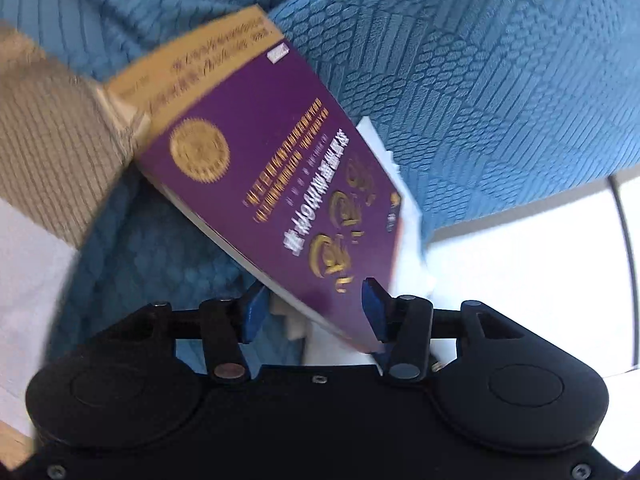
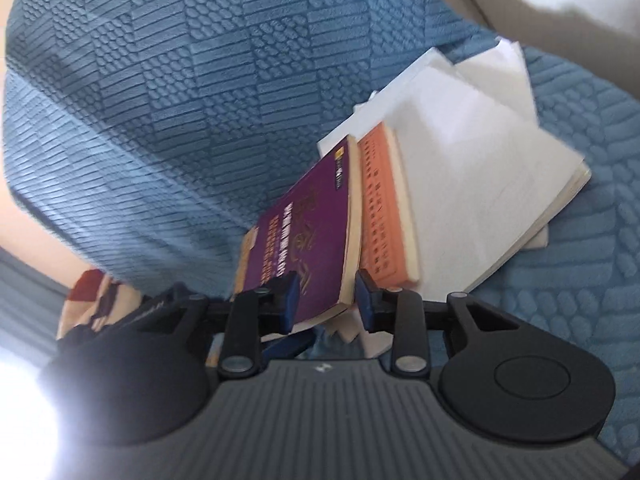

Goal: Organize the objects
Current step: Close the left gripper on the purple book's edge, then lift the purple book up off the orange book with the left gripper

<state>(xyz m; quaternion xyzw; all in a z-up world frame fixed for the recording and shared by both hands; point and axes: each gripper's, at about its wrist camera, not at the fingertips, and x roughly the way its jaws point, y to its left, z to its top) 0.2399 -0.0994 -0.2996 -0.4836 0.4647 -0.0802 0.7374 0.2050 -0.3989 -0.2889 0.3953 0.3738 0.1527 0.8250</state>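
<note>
A purple book point(image 1: 276, 184) with gold lettering and a gold band slants across the left wrist view. Its near corner sits between the blue pads of my left gripper point(image 1: 314, 310), which is shut on it. In the right wrist view the same purple book point(image 2: 308, 224) stands on edge, and my right gripper point(image 2: 328, 300) is shut on its lower end, one pad on the cover and one at the page side. An orange book point(image 2: 380, 208) leans beside it, against a white book point(image 2: 480, 176) lying open. The left gripper's black body point(image 2: 128, 320) shows at the lower left there.
Everything rests on a blue quilted sofa cover point(image 2: 200, 100). A beige ribbed cushion point(image 1: 52, 152) lies at the left of the left wrist view. White papers point(image 1: 408, 216) poke out behind the purple book. A bright white surface point(image 1: 520, 272) lies to the right.
</note>
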